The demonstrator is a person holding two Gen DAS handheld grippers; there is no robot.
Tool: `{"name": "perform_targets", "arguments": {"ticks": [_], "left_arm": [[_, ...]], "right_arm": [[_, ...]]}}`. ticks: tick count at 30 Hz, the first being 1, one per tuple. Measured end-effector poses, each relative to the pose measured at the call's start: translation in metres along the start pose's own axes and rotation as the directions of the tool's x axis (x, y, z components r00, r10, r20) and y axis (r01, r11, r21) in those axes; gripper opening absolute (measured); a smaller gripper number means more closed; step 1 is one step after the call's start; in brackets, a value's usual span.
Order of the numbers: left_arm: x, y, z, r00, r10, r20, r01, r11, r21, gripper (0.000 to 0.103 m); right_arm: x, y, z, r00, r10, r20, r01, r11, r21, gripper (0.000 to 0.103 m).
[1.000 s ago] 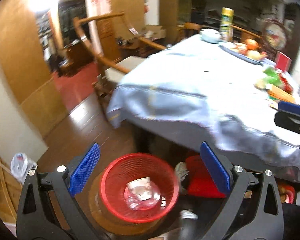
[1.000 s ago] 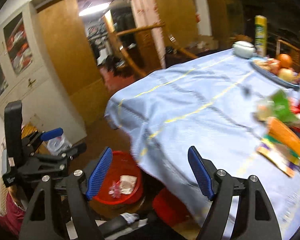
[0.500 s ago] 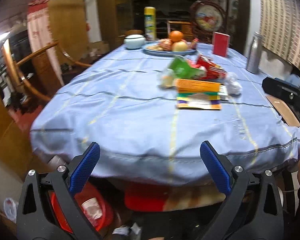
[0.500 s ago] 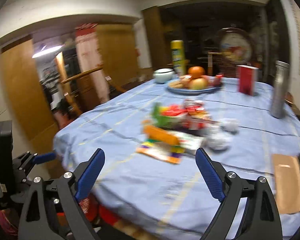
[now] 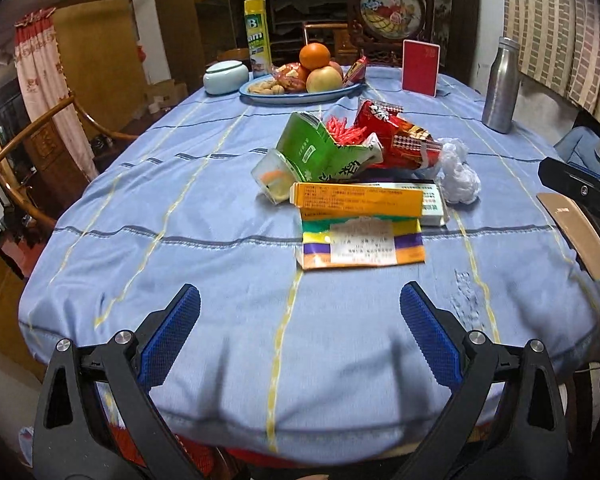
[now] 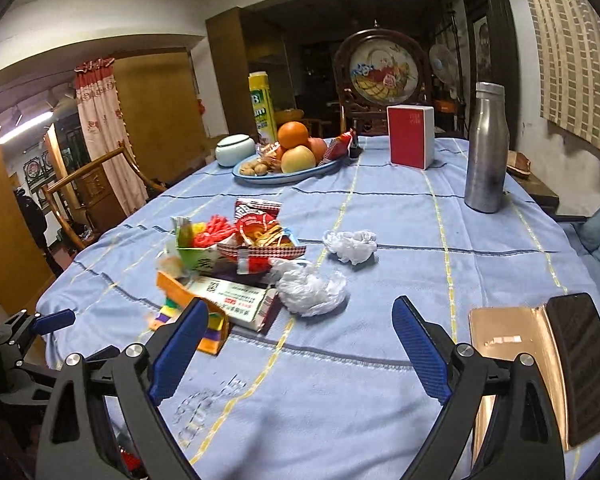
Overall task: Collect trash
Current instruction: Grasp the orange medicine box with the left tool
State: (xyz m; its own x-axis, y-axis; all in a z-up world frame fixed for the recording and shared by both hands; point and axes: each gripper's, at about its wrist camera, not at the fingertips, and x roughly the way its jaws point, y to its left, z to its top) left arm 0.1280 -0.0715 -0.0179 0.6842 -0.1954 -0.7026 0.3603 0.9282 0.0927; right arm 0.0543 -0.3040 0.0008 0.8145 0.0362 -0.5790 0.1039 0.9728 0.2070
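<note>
A heap of trash lies mid-table on the blue cloth: a flat orange, green and purple box (image 5: 362,242), an orange carton (image 5: 356,199), a green packet (image 5: 324,152), a red snack bag (image 5: 396,136) and crumpled white tissue (image 5: 458,172). In the right wrist view the tissue (image 6: 310,290) and a second wad (image 6: 352,244) lie beside the cartons (image 6: 236,300). My left gripper (image 5: 300,328) is open and empty above the near table edge. My right gripper (image 6: 300,344) is open and empty, just short of the heap.
A fruit plate (image 5: 300,94), white jar (image 5: 225,76), yellow can (image 5: 258,46), red box (image 5: 420,68) and steel bottle (image 5: 500,88) stand at the far end. A phone in a gold case (image 6: 540,364) lies at the right edge. A wooden chair (image 5: 24,148) stands left.
Both grippers have swung up from the red bin on the floor to face the tabletop and the trash heap. Both stay open and empty.
</note>
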Motion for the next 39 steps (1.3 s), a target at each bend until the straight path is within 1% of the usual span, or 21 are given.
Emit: {"name": "perform_targets", "arguments": {"ticks": [4, 7, 10, 12, 16, 19, 23, 27, 30, 33, 36, 37, 39], "left_arm": [[0.010, 0.009, 0.008, 1.000, -0.014, -0.020, 0.014, 1.000, -0.021, 0.096], [0.017, 0.015, 0.015, 0.998, -0.048, -0.038, 0.046, 0.998, -0.049, 0.096], [0.023, 0.013, 0.026, 0.996, -0.076, -0.044, 0.073, 0.996, -0.052, 0.096], [0.025, 0.009, 0.033, 0.995, -0.086, -0.040, 0.085, 0.995, -0.044, 0.096], [0.034, -0.015, 0.053, 0.988, -0.148, -0.033, 0.148, 0.989, -0.016, 0.096], [0.046, -0.032, 0.062, 0.988, -0.152, -0.040, 0.152, 0.988, 0.009, 0.096], [0.065, -0.038, 0.067, 0.986, -0.151, -0.075, 0.151, 0.988, -0.002, 0.096], [0.077, -0.030, 0.063, 0.989, -0.103, -0.107, 0.103, 0.995, -0.006, 0.096], [0.074, -0.012, 0.052, 0.991, -0.048, -0.124, 0.050, 0.999, 0.015, 0.096], [0.062, 0.018, 0.033, 0.989, 0.041, -0.141, -0.038, 0.999, 0.030, 0.096], [0.048, 0.050, 0.019, 0.981, 0.109, -0.162, -0.110, 0.994, 0.003, 0.096], [0.042, 0.058, 0.015, 0.980, 0.112, -0.166, -0.116, 0.993, -0.015, 0.096], [0.033, 0.068, 0.011, 0.983, 0.079, -0.167, -0.090, 0.994, -0.059, 0.096]], "right_arm": [[0.014, -0.004, 0.007, 1.000, -0.004, -0.014, 0.004, 1.000, 0.017, 0.092], [0.024, -0.009, 0.010, 1.000, -0.005, -0.022, 0.005, 0.999, 0.036, 0.092], [0.030, -0.013, 0.011, 1.000, -0.011, -0.024, 0.012, 0.999, 0.052, 0.092], [0.032, -0.016, 0.010, 1.000, -0.021, -0.021, 0.022, 0.998, 0.062, 0.092], [0.037, -0.022, 0.007, 0.998, -0.054, -0.015, 0.055, 0.996, 0.074, 0.092], [0.041, -0.025, 0.003, 0.997, -0.068, -0.028, 0.070, 0.994, 0.080, 0.092], [0.042, -0.031, 0.002, 0.999, -0.038, -0.024, 0.040, 0.993, 0.114, 0.093], [0.042, -0.036, 0.001, 1.000, -0.016, -0.024, 0.019, 0.991, 0.136, 0.093], [0.040, -0.036, -0.001, 1.000, -0.004, -0.012, 0.006, 0.990, 0.138, 0.093], [0.037, -0.035, -0.001, 1.000, 0.011, 0.004, -0.011, 0.991, 0.132, 0.093], [0.037, -0.034, -0.001, 1.000, 0.020, 0.005, -0.021, 0.992, 0.126, 0.095], [0.038, -0.033, -0.001, 1.000, 0.024, 0.004, -0.024, 0.992, 0.123, 0.095], [0.038, -0.032, 0.000, 1.000, 0.026, 0.004, -0.026, 0.992, 0.121, 0.095]]}}
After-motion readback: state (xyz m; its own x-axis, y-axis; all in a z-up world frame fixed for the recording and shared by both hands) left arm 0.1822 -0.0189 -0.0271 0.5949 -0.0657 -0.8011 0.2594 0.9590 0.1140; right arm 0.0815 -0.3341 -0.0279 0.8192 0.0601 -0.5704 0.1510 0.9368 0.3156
